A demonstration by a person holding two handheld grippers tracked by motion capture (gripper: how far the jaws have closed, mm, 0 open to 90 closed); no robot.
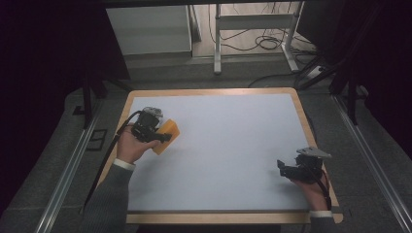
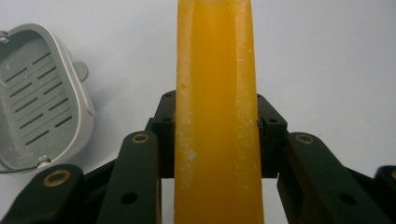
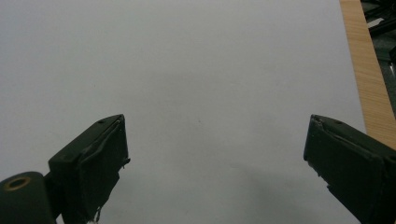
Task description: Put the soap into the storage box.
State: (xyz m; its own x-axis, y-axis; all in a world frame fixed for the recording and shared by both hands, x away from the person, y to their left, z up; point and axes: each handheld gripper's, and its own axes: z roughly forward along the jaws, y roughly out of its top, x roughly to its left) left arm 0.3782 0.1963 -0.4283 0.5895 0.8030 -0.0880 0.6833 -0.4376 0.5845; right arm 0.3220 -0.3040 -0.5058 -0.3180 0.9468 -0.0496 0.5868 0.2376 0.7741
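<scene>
Orange and waxy, a bar of soap (image 2: 215,112) is pinched between the jaws of the left gripper (image 2: 215,135), which are pressed flat against its two broad faces. In the high view the soap (image 1: 166,132) is held just above the white table (image 1: 233,145), near its left edge. It is judged to be stiff, fairly light and liable to slip: the surface looks smooth, with pale dried scuffs along the edges, so a squeeze on the wide faces near the middle, as now, seems the safest hold, while a grip on the narrow rounded edges would likely let it squirt out. A hard knock could chip a corner.

Just beside the soap a grey soap dish (image 2: 39,98) is seen on the table. Its slotted floor is bare; nothing lies in it.

Near the table's right edge the right gripper (image 3: 215,154) is held with its jaws spread wide, nothing between them.
</scene>
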